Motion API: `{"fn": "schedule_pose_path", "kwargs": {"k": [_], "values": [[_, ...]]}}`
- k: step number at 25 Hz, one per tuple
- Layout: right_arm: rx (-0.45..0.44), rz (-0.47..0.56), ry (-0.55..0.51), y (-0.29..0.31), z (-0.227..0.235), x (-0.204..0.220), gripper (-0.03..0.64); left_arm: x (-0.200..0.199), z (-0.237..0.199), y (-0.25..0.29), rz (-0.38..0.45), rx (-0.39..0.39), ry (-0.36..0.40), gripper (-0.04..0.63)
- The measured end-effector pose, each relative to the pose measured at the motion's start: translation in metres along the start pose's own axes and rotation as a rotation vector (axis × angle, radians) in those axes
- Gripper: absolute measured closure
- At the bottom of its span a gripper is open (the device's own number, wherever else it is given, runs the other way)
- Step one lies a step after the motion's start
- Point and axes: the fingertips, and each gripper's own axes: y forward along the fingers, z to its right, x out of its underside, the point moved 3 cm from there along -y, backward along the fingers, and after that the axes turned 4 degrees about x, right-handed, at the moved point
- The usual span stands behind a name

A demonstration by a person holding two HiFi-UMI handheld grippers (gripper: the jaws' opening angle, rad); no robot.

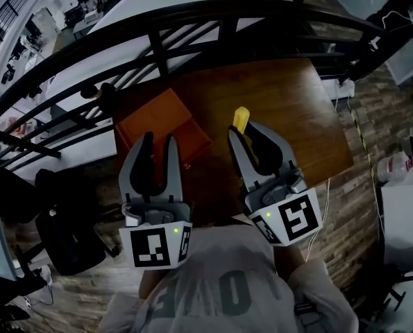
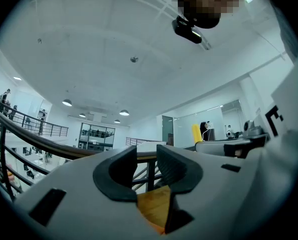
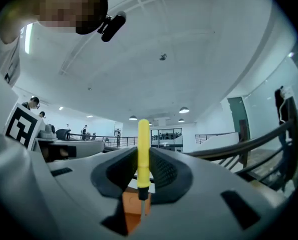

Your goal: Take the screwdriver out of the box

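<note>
One slim yellow screwdriver (image 3: 143,134) between ribbed black jaws of right gripper (image 3: 143,160)

Head view: dim, underexposed, colours muted; brown wooden tabletop (image 1: 289,103) mid-toned; floor and black office chairs (image 1: 64,231) left of the tabletop sunk in shadow; white surfaces beyond the tabletop brightest; black metal railing (image 1: 213,7) bowed by lens distortion.
Gripper views: bright, cool cast; round ceiling lamps (image 2: 67,103) glowing; dark circular vignette at the edges; yellow-handled screwdriver (image 3: 143,154) crisp, nearest grey casing soft.
</note>
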Motion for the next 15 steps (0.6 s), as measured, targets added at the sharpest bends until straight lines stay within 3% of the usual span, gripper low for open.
{"fn": "schedule_pose_path", "kwargs": {"k": [4, 15], "values": [[0.022, -0.023, 0.011, -0.002, 0.003, 0.007, 0.538, 0.002, 0.003, 0.003, -0.006, 0.027, -0.043, 0.479], [0.05, -0.03, 0.006, -0.007, 0.014, 0.007, 0.538, 0.003, 0.012, 0.01, -0.015, 0.032, -0.024, 0.479]]}}
